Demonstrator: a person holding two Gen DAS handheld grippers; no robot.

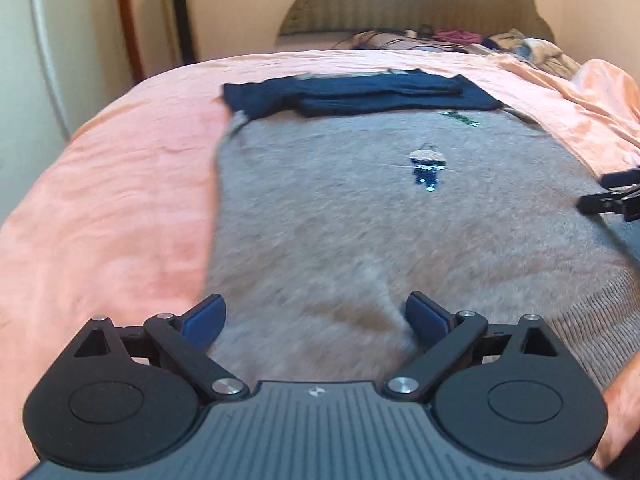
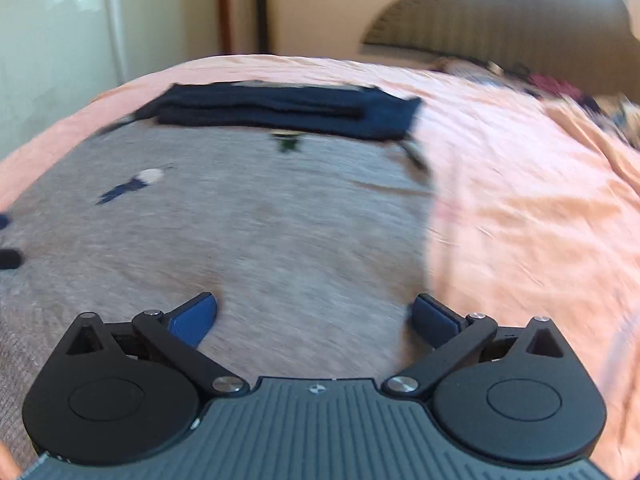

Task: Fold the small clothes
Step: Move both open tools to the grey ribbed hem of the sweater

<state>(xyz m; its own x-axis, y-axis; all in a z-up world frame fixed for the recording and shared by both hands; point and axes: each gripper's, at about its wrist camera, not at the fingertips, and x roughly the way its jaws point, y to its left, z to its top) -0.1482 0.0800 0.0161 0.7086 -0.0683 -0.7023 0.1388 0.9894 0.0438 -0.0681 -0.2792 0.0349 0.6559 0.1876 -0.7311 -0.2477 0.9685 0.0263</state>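
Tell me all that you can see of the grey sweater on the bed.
The grey sweater looks like soft knit. It lies flat on the pink sheet, its ribbed hem nearest the cameras. Its front shows a small dark blue figure and a green mark. Dark blue folded parts lie across its far end. No gripper holds it.

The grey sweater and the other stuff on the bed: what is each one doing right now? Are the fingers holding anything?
Grey sweater: spread flat on the bed, its far end covered by dark blue fabric.
Dark blue fabric: folded, lying across the sweater's far end.
Pink bedspread: wrinkled, under everything.
Left gripper: fingers open, empty, over the sweater.
Right gripper: fingers open, empty, over the sweater's edge.
Clothes pile: unfolded, by the headboard.
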